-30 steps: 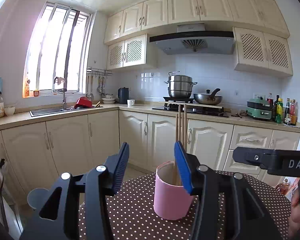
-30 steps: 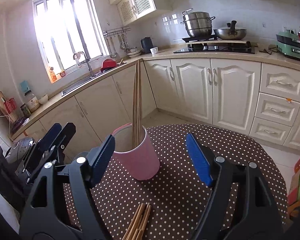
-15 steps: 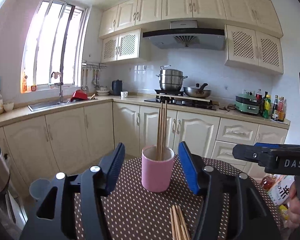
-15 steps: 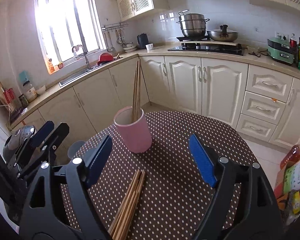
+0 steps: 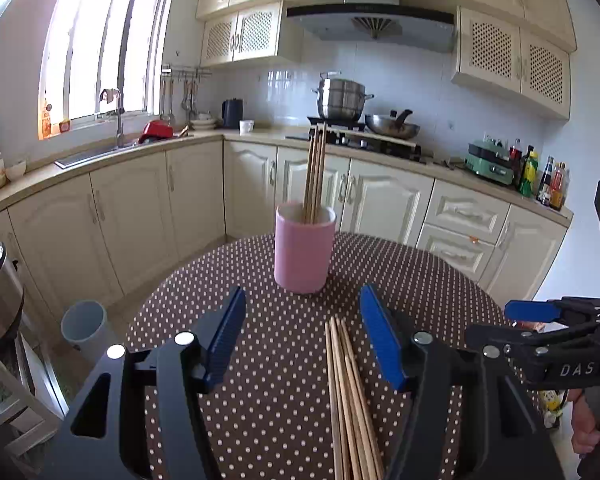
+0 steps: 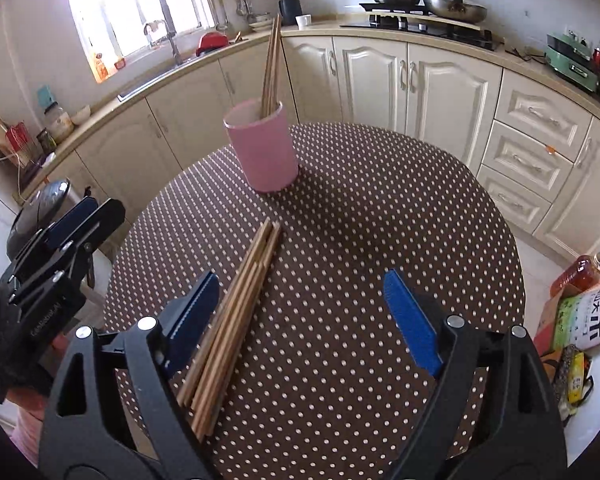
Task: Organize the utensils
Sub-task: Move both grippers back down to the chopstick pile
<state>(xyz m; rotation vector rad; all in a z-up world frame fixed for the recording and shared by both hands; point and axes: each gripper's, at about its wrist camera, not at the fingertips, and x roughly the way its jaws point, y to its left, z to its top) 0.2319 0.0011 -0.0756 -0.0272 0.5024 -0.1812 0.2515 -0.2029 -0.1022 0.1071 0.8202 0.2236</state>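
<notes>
A round tabletop (image 6: 380, 208) covered in a brown cloth with white dots carries the task's things. Toward its far side stands a pink cup (image 6: 262, 148), upright, with a few wooden chopsticks (image 6: 271, 68) standing in it and leaning slightly against its rim. Nearer, a bundle of loose chopsticks (image 6: 236, 312) lies flat on the cloth, well apart from the cup, its far tips pointing toward the cup.

The left tongs (image 5: 302, 338) hover over the near part of the tabletop with their blue pads spread apart and nothing gripped; their jaws have just been opening. In the left wrist view the far ends of the loose chopsticks lie on the cloth below the gap, closer to the right pad, and the pink cup (image 5: 305, 248) stands beyond, seen through the gap.

The right tongs (image 6: 306, 312) are spread wide and hold nothing; their jaws have just been opening further. The loose bundle runs just beside their left pad, lying on the cloth rather than pinched.

In the right wrist view the left tongs show at the left edge of the tabletop. In the left wrist view the right tongs (image 5: 532, 312) show at the right edge, with part of a hand (image 5: 584, 432) on the handle.

Behind the tabletop run cream kitchen cabinets (image 5: 384, 200).
</notes>
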